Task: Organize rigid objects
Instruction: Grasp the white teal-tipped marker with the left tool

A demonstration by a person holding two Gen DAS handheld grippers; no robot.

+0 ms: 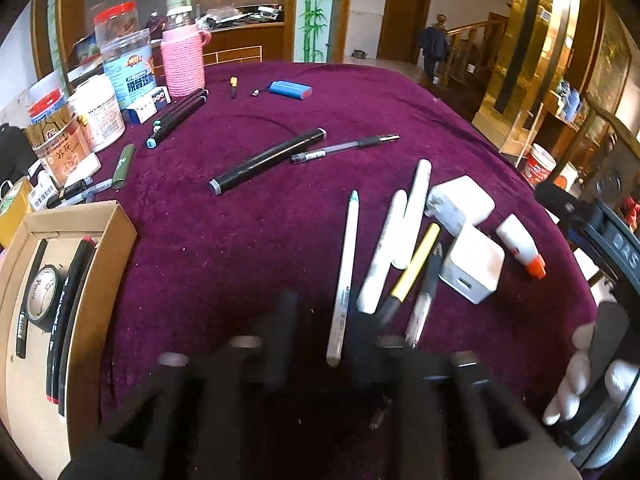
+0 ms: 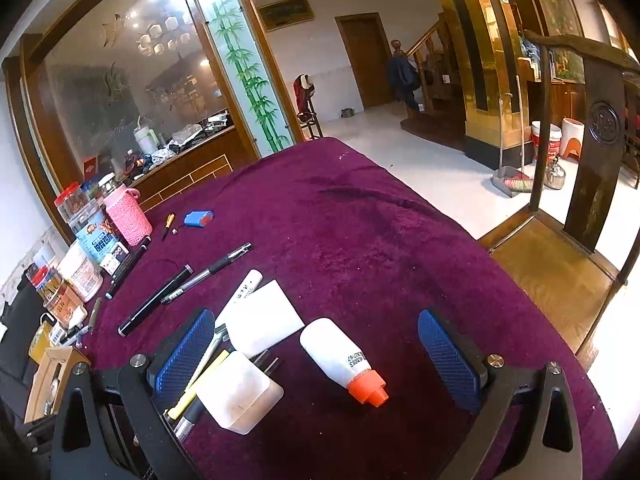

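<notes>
Pens and small items lie on a purple cloth. My left gripper [image 1: 320, 328] is open, its black fingers on either side of a thin white pen [image 1: 344, 276]. Right of it lie two white markers [image 1: 394, 240], a yellow pen [image 1: 416, 264], two white chargers [image 1: 472, 268] and a white glue bottle with an orange cap [image 1: 520, 246]. My right gripper [image 2: 320, 356] is open wide, blue pads around the glue bottle [image 2: 344, 360] and a charger [image 2: 240, 396], touching neither. A cardboard box [image 1: 116, 216] at the left holds tape and markers.
A black marker [image 1: 268, 160] and a clear pen [image 1: 344, 146] lie mid-table. Jars, a pink-sleeved bottle [image 1: 184, 60] and a blue battery pack [image 1: 290, 90] stand at the back left. A wooden chair [image 2: 560, 240] stands off the right edge.
</notes>
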